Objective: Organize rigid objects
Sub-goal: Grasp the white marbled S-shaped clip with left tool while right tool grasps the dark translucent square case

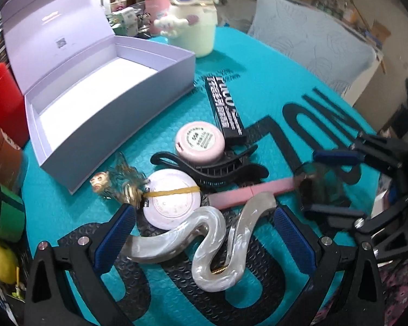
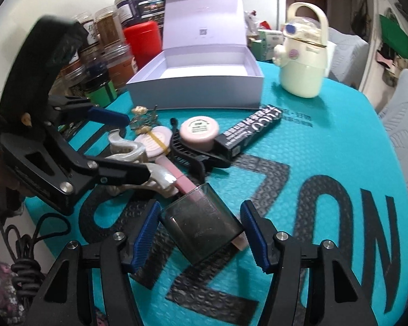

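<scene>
- Left gripper (image 1: 204, 233), jaws wide, straddles the wavy pearl-white hair clip (image 1: 204, 244) on the teal mat (image 1: 258, 81), apparently lining up a grasp.
- Right gripper (image 2: 201, 233) frames a smoky translucent cup (image 2: 204, 228); contact unclear.
- Open lilac box (image 2: 198, 87) waits beyond, empty.

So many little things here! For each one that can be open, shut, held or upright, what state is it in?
Box: lid up, nothing visible inside.
Jug: upright, lid shut.
Pearl clip: lying between the left gripper's open fingers, not squeezed.
Smoky cup: on its side, between the right gripper's pads; contact unclear.
Black clip: flat, pink tin resting on it.
Round compact: banded with elastic.
</scene>
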Available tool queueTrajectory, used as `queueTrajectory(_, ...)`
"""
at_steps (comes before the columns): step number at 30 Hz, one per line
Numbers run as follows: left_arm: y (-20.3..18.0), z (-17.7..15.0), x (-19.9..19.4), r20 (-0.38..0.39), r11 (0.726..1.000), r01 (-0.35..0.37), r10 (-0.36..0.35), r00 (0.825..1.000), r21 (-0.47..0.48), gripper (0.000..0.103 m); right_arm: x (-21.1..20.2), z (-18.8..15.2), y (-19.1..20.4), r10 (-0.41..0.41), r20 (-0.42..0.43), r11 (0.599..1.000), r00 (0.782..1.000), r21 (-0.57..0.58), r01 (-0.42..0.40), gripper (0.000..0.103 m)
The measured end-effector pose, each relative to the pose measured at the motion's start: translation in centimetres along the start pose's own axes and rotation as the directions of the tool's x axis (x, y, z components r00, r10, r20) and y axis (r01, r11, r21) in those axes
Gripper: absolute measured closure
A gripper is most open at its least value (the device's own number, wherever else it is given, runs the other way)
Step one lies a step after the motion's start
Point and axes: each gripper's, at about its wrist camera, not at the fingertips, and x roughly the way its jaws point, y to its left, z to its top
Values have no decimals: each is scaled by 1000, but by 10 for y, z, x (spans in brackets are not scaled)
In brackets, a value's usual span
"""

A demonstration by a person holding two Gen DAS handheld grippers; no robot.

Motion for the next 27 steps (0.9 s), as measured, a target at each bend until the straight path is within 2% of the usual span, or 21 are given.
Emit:
queueTrajectory(10,-16,-17,2,-47,996,-68,71,996,62,2,-8,-10,-3,1,2,1000,1000,27,-1,42)
queueTrajectory(15,-25,-27,8,-88,995,-73,78,993,65,27,-11,-14,0,2,5,1000,1000,25,-2,42)
queueTrajectory(18,-25,-32,4,-78,998,-50,52,996,29,37,-14,-17,1,3,7,1000,1000,25,-3,42)
queueTrajectory(20,-27,-36,0,-63,998,-63,64,996,19,44,-16,-20,3,5,6,1000,1000,27,-5,42)
queueTrajectory(27,-27,-47,-12,-34,997,-65,64,997,-40,49,-14,-28,6,18,-17,999,1000,41,-18,42)
